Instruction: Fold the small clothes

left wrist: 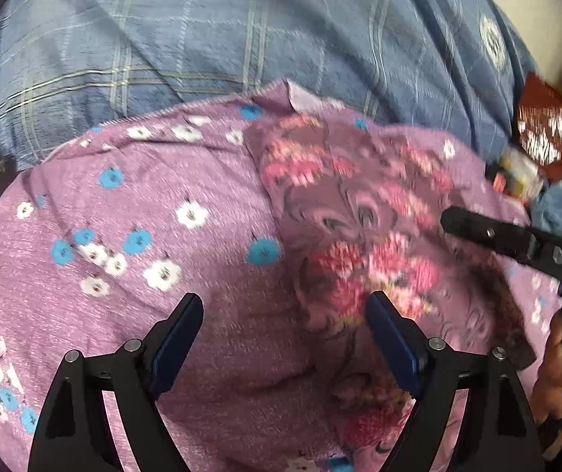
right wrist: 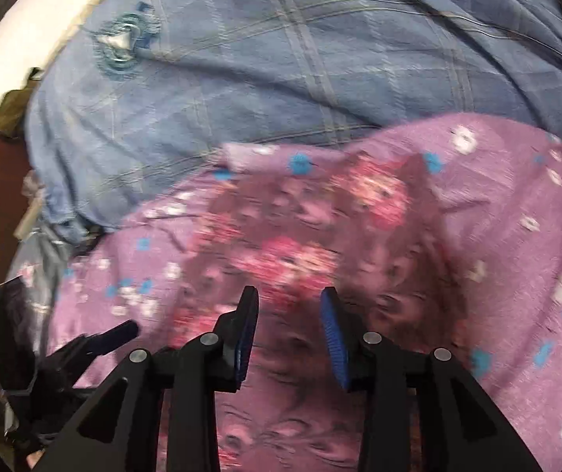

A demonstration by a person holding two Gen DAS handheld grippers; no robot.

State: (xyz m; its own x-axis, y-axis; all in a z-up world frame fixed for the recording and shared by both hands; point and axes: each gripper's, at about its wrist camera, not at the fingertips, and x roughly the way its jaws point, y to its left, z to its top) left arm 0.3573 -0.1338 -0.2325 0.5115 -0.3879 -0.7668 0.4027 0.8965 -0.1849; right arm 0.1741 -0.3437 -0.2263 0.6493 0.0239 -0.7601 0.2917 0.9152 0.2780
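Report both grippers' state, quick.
Left gripper: open, nothing between the pads, above the purple floral garment.
Right gripper: open, nothing gripped, above the same garment.

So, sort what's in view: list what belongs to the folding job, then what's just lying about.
Part of the job:
- purple flowered garment
- darker pink-flowered piece lying on it
- left gripper, open
- right gripper, open

Lying about:
- blue checked bedsheet
- red printed packet

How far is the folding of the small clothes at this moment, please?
Done: the purple floral garment lies spread on the blue checked bedsheet, with a darker pink-flowered piece on top of it. In hand: nothing; the left gripper and right gripper are both open above the cloth. Left: no neat fold is visible yet.
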